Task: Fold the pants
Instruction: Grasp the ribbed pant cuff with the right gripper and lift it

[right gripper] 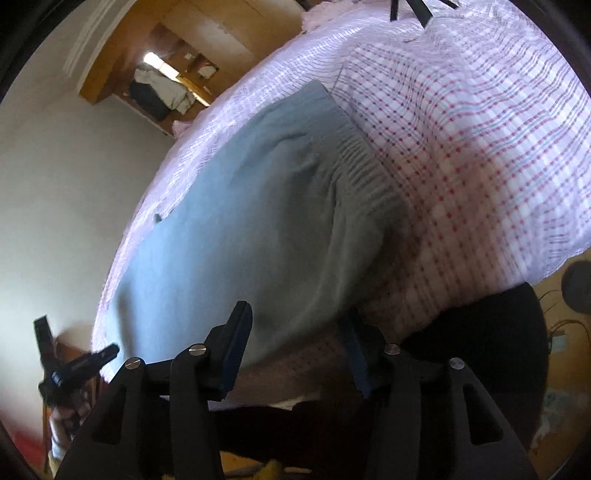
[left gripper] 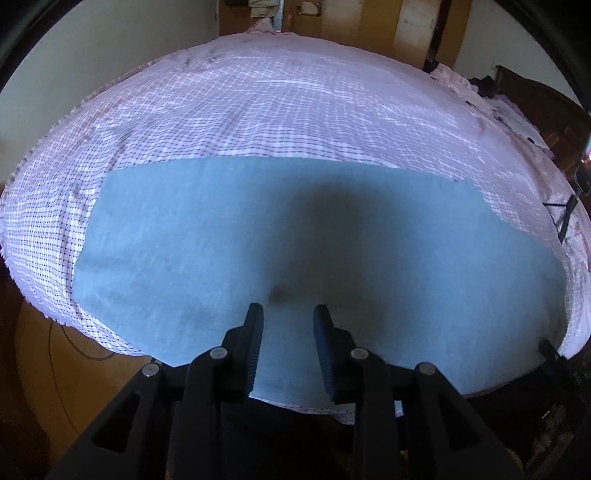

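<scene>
Light blue pants (left gripper: pixel 295 229) lie flat and smooth on a bed with a pink checked sheet (left gripper: pixel 258 110). My left gripper (left gripper: pixel 288 314) hovers over the near part of the pants, its fingers apart with nothing between them, and it casts a dark shadow on the cloth. In the right wrist view the pants (right gripper: pixel 229 221) show a gathered elastic waistband (right gripper: pixel 358 162) on the right side. My right gripper (right gripper: pixel 295 321) stands open at the near edge of the pants, the cloth showing between its fingers but not pinched. The left gripper (right gripper: pixel 77 365) shows at the lower left there.
The checked sheet (right gripper: pixel 480 147) covers the rest of the bed. A dark wooden headboard (left gripper: pixel 535 96) stands at the far right. Black stand legs (right gripper: pixel 417 9) rest on the bed's far part. A wooden wardrobe with hanging clothes (right gripper: pixel 159 92) stands behind the bed, with wooden floor (left gripper: pixel 55 350) below the bed's edge.
</scene>
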### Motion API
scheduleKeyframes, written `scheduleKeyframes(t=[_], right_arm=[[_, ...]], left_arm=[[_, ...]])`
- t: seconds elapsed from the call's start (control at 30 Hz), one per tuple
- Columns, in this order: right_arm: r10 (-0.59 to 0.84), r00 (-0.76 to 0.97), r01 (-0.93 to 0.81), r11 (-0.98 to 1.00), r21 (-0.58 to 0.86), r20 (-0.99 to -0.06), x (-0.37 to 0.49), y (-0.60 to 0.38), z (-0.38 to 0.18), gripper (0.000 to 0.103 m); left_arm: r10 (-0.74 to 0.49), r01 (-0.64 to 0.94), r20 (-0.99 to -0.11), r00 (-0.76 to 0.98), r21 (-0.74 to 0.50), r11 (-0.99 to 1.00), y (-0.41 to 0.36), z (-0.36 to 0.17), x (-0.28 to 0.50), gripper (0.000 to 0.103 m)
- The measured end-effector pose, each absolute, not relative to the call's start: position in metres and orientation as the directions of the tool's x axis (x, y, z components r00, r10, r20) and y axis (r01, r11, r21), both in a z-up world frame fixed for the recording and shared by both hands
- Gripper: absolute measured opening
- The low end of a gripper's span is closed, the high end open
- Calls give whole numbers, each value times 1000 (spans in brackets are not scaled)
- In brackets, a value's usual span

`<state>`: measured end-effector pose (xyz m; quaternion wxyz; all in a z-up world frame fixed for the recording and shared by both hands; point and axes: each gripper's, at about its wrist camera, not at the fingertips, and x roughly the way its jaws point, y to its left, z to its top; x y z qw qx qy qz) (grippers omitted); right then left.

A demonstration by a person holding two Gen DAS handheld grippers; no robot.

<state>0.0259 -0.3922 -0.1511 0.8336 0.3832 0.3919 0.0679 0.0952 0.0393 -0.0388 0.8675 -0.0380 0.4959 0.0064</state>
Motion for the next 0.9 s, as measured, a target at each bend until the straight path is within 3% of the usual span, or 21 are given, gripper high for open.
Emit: scheduleKeyframes(t=[0.27, 0.4, 0.67, 0.73, 0.9], right_arm=[[379, 793, 123, 667, 735, -477, 11, -402, -131, 45], [376, 766, 182, 651, 737, -521, 17, -407, -147, 45], [380, 781, 190, 611, 768, -495, 26, -414, -150, 44], [358, 802, 196, 598, 777, -478, 26, -409, -142, 37], [303, 843, 160, 647, 745, -444, 15, -406, -115, 7]], left_arm=[[-29, -30, -864, 503, -50, 998, 31, -40, 91, 29], [-27, -39, -867, 498, -53, 998, 32, -43, 90, 29], [-17, -48, -870, 493, -46, 998, 33, -47, 90, 29], [-7, -54, -868, 497, -39, 998, 33, -45, 90, 29], [9, -62, -863, 505, -26, 998, 41, -41, 89, 29]])
